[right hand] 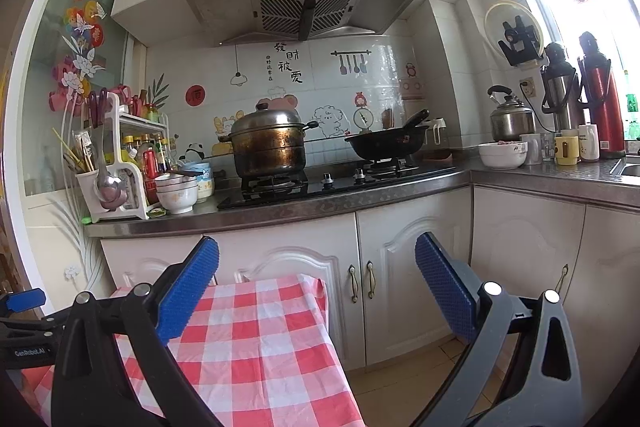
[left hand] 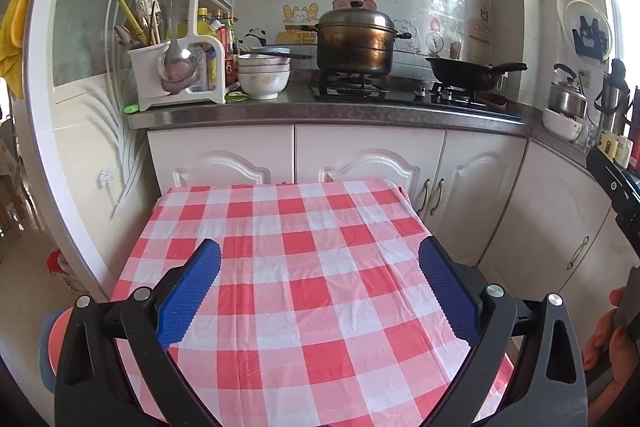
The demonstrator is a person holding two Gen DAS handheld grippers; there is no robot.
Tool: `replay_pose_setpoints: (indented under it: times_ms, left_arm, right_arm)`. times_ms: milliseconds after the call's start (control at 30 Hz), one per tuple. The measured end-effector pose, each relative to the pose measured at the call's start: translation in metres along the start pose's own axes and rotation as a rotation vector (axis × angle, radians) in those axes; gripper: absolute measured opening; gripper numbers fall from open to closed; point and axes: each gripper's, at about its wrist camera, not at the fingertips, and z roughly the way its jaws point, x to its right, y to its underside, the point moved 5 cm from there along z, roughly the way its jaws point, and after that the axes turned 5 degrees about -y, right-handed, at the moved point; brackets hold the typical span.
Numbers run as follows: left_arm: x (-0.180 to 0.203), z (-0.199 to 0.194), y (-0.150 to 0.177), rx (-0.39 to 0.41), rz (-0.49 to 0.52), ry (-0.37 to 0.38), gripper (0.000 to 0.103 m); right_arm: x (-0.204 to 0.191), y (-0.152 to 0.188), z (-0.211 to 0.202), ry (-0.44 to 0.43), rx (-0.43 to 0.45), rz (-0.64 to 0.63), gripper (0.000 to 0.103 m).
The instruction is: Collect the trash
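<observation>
Left gripper [left hand: 320, 291] hangs with jaws wide and empty over the checked tablecloth [left hand: 304, 267], seemingly searching; right gripper [right hand: 316, 291], equally wide and empty, faces the cabinets [right hand: 360, 267] ahead; no trash shows between or near either pair

a small table [left hand: 280, 287] – only a red-and-white checked cloth [left hand: 304, 227] lies on it.

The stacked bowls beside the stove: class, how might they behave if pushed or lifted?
The stacked bowls look like glazed ceramic, so probably stiff, fairly heavy and breakable. Several nest loosely with chopsticks across the top, so a sideways push would likely shift or topple them. The smooth, rounded sides may slip between hand-held gripper pads.
</observation>
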Motion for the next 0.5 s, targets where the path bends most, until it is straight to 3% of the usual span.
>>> replay_pose_setpoints:
  times_ms: [500]
  left_arm:
    - [0.0071,0.0031,0.0012,0.018,0.014,0.004,0.098]
  right_arm:
    - [-0.0009,0.0046,0.003,-0.007,-0.015,-0.005,0.099]
